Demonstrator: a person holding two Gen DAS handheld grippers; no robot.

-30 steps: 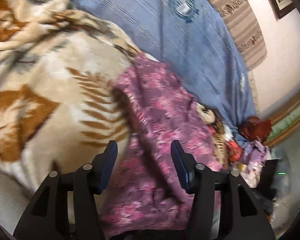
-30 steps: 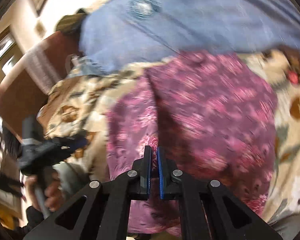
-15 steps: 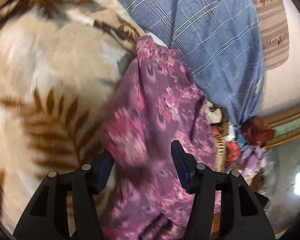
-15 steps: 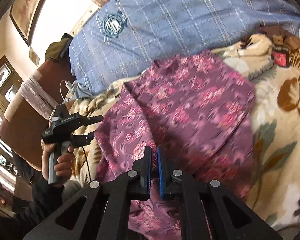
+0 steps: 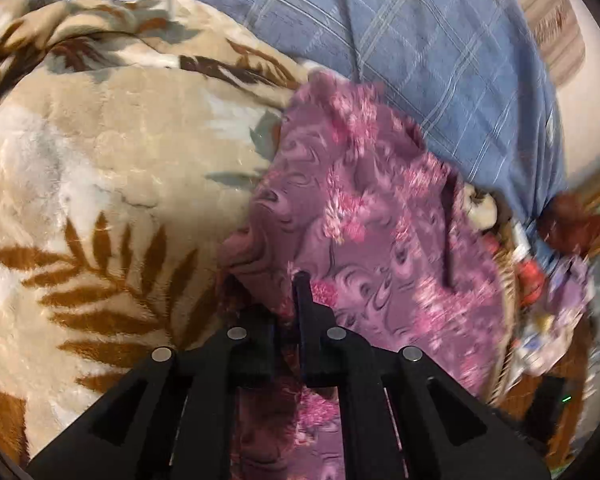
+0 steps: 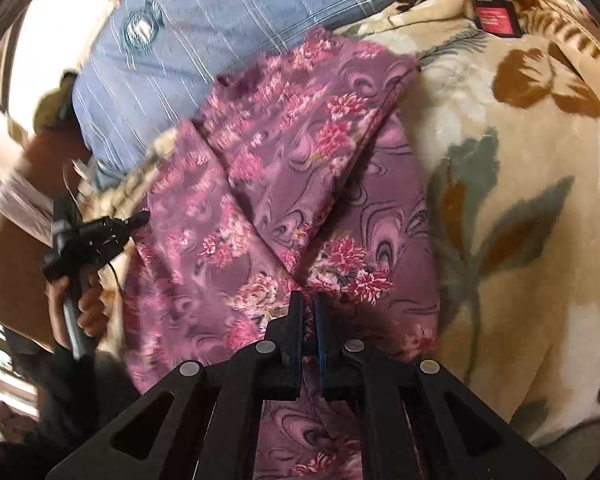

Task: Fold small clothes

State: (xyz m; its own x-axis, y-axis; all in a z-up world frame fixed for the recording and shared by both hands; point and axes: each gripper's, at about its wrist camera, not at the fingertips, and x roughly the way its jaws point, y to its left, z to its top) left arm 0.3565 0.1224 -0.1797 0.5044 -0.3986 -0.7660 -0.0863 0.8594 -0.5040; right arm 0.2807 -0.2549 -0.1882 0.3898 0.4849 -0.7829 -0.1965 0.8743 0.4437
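Note:
A purple floral garment [image 5: 380, 240] lies on a beige leaf-print blanket [image 5: 100, 180], with one flap folded diagonally over the rest [image 6: 280, 184]. My left gripper [image 5: 268, 280] is at the garment's left edge. Its jaws are closing, and a bunched fold of cloth is pinched between them and covers one fingertip. In the right wrist view the same left gripper [image 6: 140, 216] touches the garment's far left edge, held by a hand [image 6: 80, 304]. My right gripper [image 6: 306, 300] is shut on the garment's near edge, with a sliver of cloth between its pads.
A blue checked cloth [image 5: 420, 40] [image 6: 220, 12] lies behind the garment. A dark red flat item [image 6: 496, 18] rests on the blanket [image 6: 520, 200] at the far right. A wicker basket [image 5: 504, 300] with mixed clutter stands off the bed's edge beside the garment.
The left jaws went from wide open to closed on the garment's left edge as that gripper dropped closer to it. The right gripper sank with the garment, which now lies flatter.

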